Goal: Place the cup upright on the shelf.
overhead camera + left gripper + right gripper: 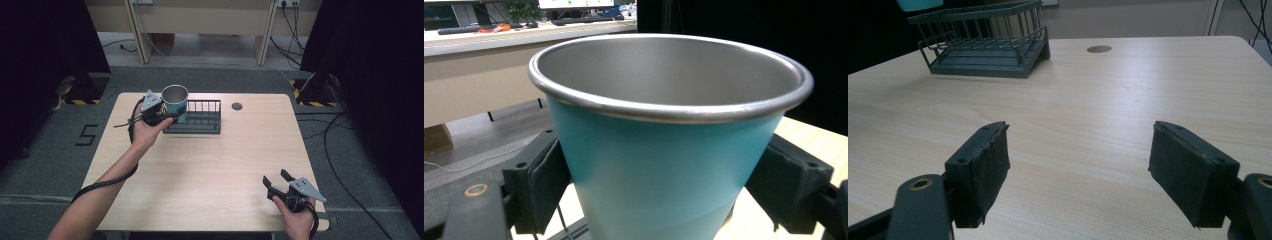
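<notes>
A teal metal cup (175, 101) with a bare steel inside is held upright above the left end of a dark wire rack (200, 118). My left gripper (169, 118) is shut on the cup. In the left gripper view the cup (664, 165) sits between both pads (541, 187), which press its sides. My right gripper (276, 180) rests low at the table's front right, open with nothing between its fingers. In the right gripper view the rack (985, 47) stands far off to the left, and the gripper (1080, 170) points across bare wood.
A light wooden table (200, 175) has a round cable hole (237, 106) near the back edge. Beyond it stand desk legs and cables on a grey floor. Black curtains hang on both sides.
</notes>
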`<state>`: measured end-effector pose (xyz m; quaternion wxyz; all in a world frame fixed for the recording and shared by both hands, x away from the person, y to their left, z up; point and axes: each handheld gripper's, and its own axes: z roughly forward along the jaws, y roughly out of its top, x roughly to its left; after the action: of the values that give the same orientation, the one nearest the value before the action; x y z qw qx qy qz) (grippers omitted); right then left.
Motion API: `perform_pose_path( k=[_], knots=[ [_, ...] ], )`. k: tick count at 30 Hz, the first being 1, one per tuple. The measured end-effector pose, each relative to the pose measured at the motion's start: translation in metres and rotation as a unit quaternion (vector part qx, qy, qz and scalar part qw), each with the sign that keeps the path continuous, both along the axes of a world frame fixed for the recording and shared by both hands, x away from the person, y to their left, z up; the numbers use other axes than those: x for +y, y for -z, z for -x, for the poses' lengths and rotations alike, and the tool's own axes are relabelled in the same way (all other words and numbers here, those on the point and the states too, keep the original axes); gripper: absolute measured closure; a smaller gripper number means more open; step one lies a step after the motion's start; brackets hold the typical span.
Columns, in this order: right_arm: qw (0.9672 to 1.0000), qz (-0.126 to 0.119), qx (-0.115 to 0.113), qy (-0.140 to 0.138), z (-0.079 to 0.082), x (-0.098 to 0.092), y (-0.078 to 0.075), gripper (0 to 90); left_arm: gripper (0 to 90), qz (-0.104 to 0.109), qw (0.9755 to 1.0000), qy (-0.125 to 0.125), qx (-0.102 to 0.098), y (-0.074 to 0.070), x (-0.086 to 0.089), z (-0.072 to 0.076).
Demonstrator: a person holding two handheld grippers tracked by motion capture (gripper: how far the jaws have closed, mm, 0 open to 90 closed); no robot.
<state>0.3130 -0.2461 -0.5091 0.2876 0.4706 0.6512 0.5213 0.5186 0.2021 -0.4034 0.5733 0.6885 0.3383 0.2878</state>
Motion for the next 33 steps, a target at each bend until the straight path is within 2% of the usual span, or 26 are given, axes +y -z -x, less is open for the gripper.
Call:
perform_pose_path(
  k=[10,25,33],
  knots=[
    [1.0000,-0.002,0.000,-0.001,0.000,0.000,0.000,24.5,16.3,0.002,0.9999,-0.012,0.005,-0.004,-0.013,-0.020],
    [1.0000,-0.002,0.001,-0.005,-0.001,0.000,0.001,24.4,16.3,-0.006,0.9991,-0.029,0.029,0.006,-0.026,-0.047],
    [1.0000,-0.002,0.001,-0.007,-0.001,0.000,0.001,24.3,16.2,-0.013,0.9982,-0.036,0.046,0.017,-0.035,-0.057]
  ],
)
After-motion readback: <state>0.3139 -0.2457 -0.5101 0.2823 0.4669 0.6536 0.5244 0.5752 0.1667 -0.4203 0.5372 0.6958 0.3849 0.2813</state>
